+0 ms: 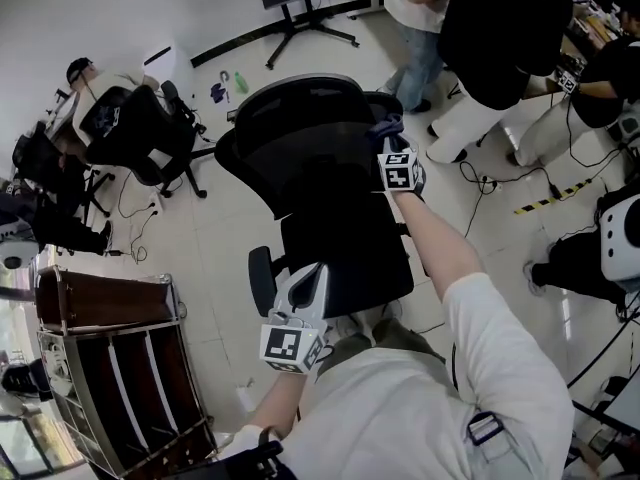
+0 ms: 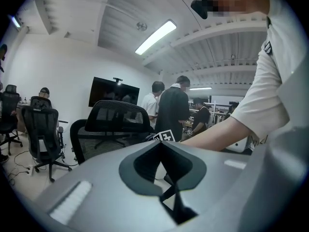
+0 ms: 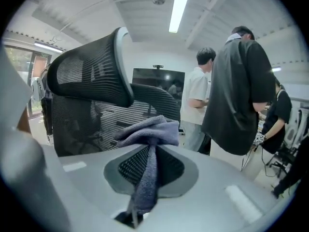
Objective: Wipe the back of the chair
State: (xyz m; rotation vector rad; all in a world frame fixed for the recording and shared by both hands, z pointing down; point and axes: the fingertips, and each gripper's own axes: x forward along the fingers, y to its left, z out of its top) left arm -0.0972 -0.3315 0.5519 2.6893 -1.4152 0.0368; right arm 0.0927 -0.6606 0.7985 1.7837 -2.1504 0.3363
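Pinching the bunched blue-grey cloth (image 3: 147,129), the right gripper (image 3: 150,148) hangs just beside the chair back (image 1: 300,158), at its right edge near the headrest (image 3: 87,76). A good wipe, I judge, means pressing the cloth flat on the mesh and sweeping from edge to edge. The left gripper (image 2: 161,149), jaws pressed together on nothing, sits by the seat's near left corner. Standing people (image 1: 500,28) crowd the chair's far right side; its left side looks freer.
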